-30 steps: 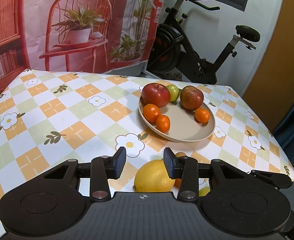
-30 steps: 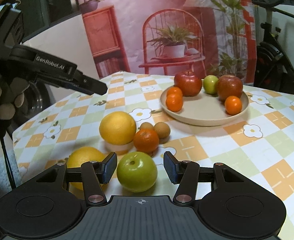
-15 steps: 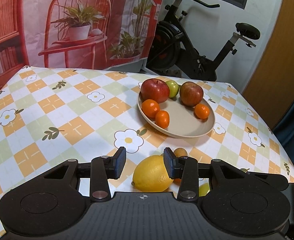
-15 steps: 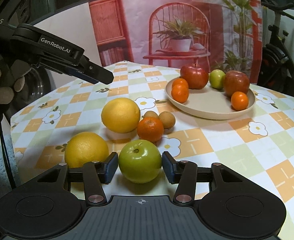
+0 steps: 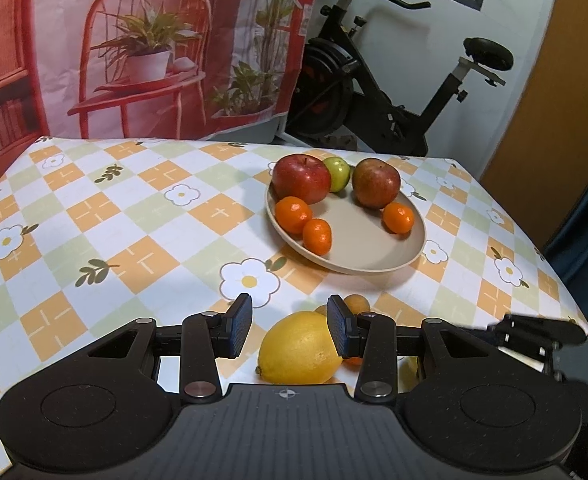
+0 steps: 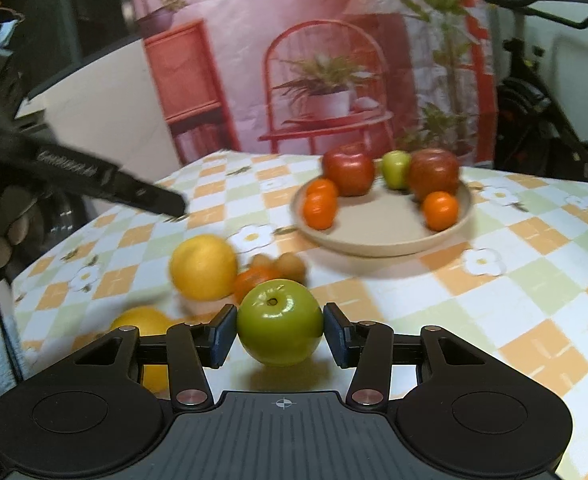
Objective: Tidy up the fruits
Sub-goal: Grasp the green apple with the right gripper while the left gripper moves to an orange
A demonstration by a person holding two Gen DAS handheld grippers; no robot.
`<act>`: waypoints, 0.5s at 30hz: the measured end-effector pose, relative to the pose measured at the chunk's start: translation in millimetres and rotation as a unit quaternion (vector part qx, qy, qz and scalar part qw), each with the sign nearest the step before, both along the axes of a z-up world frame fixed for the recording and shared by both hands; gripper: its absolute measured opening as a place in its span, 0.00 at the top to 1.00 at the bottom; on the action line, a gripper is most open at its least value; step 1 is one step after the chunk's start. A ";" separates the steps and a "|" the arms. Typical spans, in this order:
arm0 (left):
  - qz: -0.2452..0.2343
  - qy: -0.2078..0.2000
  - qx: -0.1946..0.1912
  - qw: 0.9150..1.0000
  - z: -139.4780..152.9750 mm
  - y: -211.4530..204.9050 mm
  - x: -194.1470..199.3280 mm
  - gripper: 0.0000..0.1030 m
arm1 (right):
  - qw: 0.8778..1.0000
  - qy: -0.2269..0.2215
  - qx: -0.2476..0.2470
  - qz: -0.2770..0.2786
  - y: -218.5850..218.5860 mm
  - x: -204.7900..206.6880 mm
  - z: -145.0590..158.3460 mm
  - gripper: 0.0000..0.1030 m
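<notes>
My right gripper [image 6: 280,330] is shut on a green apple [image 6: 280,322] and holds it just above the table. A beige plate [image 6: 390,236] holds two red apples, a small green apple and three mandarins. A yellow citrus fruit [image 6: 203,267], a mandarin [image 6: 254,280] and small brown fruits [image 6: 290,266] lie on the table before the plate. My left gripper [image 5: 289,330] is open above a lemon [image 5: 300,350], not touching it. The plate [image 5: 358,264] lies beyond it.
The table has a checked flowered cloth [image 5: 134,232]. An orange [image 6: 142,326] lies at the near left. An exercise bike [image 5: 394,92] stands behind the table, its right edge [image 5: 554,264] close to the plate. The left gripper's body [image 6: 94,176] reaches in from the left.
My right gripper has closed on the green apple and lifted it slightly. The left gripper has drifted a little, staying open over the lemon.
</notes>
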State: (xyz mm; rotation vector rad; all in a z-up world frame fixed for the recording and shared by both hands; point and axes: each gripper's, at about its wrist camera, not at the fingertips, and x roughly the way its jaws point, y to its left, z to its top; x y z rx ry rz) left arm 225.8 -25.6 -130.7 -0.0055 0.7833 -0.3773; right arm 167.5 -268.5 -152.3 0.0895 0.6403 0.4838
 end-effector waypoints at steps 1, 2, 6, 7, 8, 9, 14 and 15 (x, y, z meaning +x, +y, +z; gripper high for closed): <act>-0.004 0.000 0.001 1.000 0.1 -1.8 0.6 0.58 | 1.000 -0.003 -0.004 -0.007 -3.9 2.6 0.0 0.58; -0.010 0.000 0.001 1.000 -0.2 -4.2 1.3 0.58 | 1.000 -0.005 -0.006 -0.012 -7.7 5.3 0.0 0.58; -0.046 -0.010 0.014 0.999 -1.8 -20.9 2.7 0.59 | 0.999 -0.016 -0.018 -0.032 -22.2 17.9 -1.0 0.58; -0.057 -0.012 0.022 0.998 -3.2 -26.6 2.8 0.59 | 0.999 -0.017 -0.019 -0.036 -25.3 21.1 -1.6 0.58; -0.066 -0.012 0.028 0.997 -4.8 -31.4 3.1 0.60 | 0.999 -0.017 -0.019 -0.039 -27.9 23.4 -2.4 0.58; -0.076 -0.010 0.034 0.996 -6.7 -35.9 3.3 0.61 | 0.999 -0.018 -0.019 -0.043 -30.6 25.3 -3.0 0.58; -0.118 0.003 0.057 0.991 -16.0 -53.3 4.1 0.63 | 0.997 -0.021 -0.011 -0.068 -42.4 26.6 -6.7 0.58; -0.123 0.005 0.061 0.990 -18.1 -56.6 3.8 0.63 | 0.997 -0.020 -0.007 -0.074 -45.1 26.9 -7.6 0.58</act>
